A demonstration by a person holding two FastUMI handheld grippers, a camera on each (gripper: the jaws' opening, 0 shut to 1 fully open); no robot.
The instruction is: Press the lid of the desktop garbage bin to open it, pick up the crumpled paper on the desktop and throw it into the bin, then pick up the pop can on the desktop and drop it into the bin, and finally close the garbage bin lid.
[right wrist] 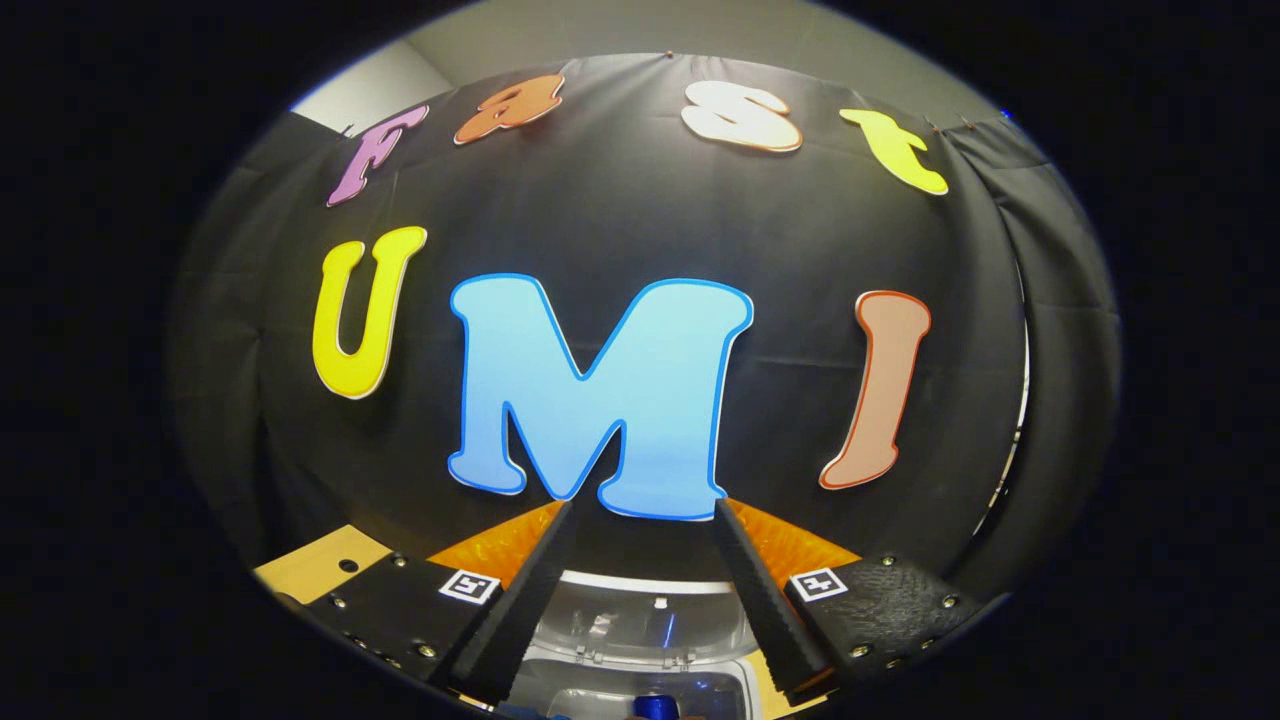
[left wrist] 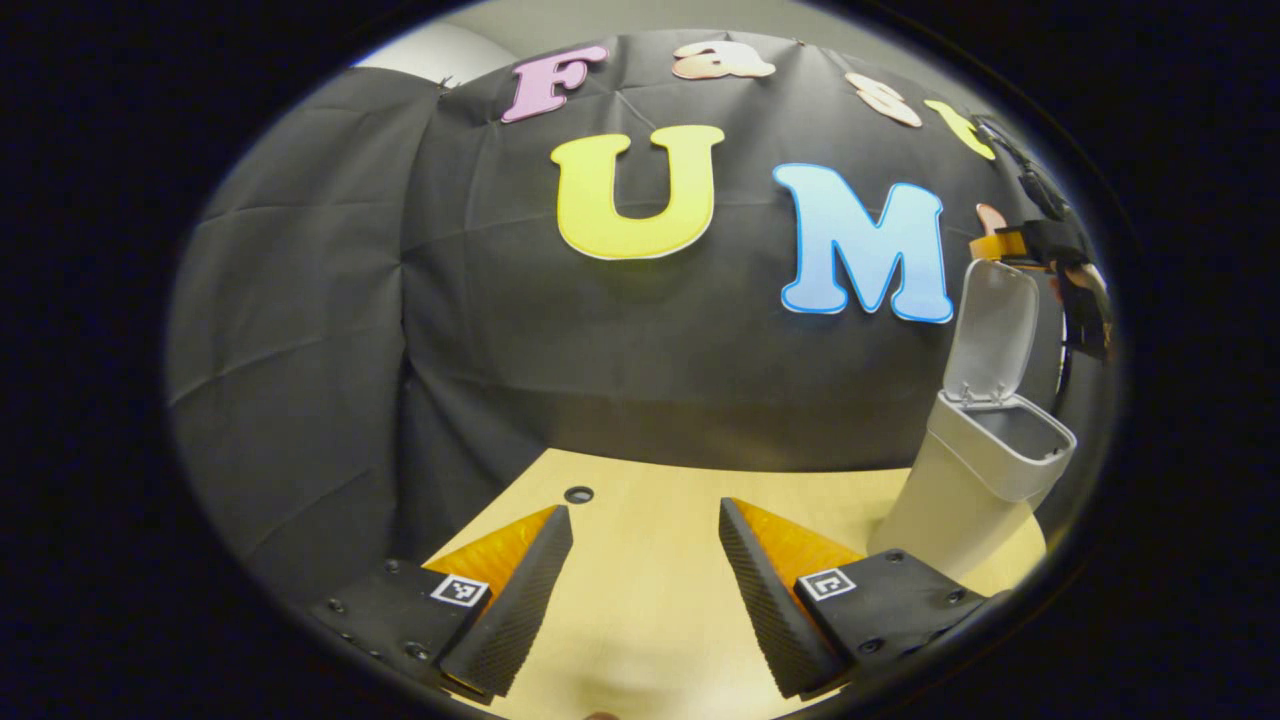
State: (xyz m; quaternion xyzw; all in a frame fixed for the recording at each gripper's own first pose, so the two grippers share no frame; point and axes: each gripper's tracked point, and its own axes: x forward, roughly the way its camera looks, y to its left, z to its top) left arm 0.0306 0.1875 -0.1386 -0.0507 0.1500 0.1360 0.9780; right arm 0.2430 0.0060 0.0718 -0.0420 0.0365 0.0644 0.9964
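Two grippers here, both of yours spread wide with nothing between the fingers. Your left gripper point(left wrist: 645, 520) hangs low over the bare desk point(left wrist: 640, 600), and there's a small round hole point(left wrist: 578, 494) in the wood near the far edge, just left of centre. Off to the right in the left gripper view the bin point(left wrist: 975, 470) stands at the desk's far right, lid point(left wrist: 993, 330) flipped up and upright, and your other gripper point(left wrist: 1060, 260) hovers just above that lid. In the right gripper view, your right gripper point(right wrist: 640, 520) looks down over the open bin point(right wrist: 650, 640). A bit of blue can point(right wrist: 655, 708) shows inside, at the bottom edge. Can't make out the paper.
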